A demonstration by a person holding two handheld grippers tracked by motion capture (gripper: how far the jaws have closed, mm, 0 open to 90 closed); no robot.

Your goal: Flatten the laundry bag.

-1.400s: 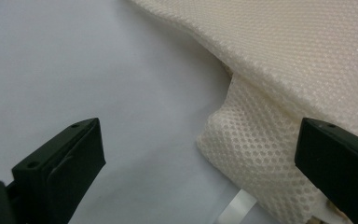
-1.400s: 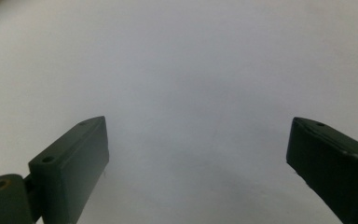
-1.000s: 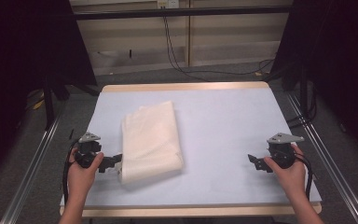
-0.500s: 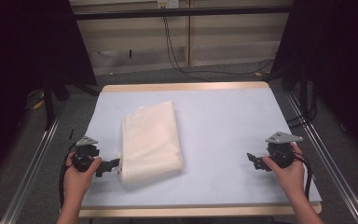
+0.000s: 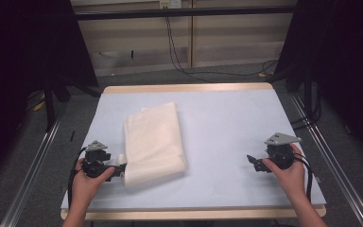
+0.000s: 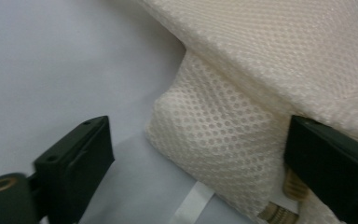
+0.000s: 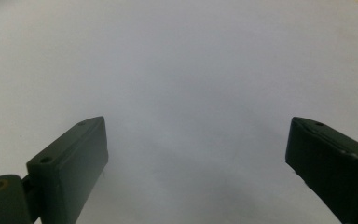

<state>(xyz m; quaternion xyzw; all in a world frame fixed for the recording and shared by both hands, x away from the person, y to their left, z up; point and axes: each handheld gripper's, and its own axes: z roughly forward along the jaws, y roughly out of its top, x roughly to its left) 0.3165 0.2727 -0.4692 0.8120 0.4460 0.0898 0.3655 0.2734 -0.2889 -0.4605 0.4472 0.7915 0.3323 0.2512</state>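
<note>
A folded cream cloth (image 5: 153, 142) lies on the left half of the table (image 5: 227, 123), its long side running from the near edge toward the far edge. The left claw (image 5: 122, 169) sits at the cloth's near left corner; its jaws have just been closing, a mesh fold between them, not yet pinched. Well apart, near the right edge, the right claw (image 5: 251, 161) rests spread over bare table.

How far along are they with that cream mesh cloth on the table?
The mesh cloth already lies folded. Now the left tongs have just been closing around its near corner, not yet pinching. The right tongs wait open, apart from the cloth. Grabbing it remains; the aim is unclear.
</note>
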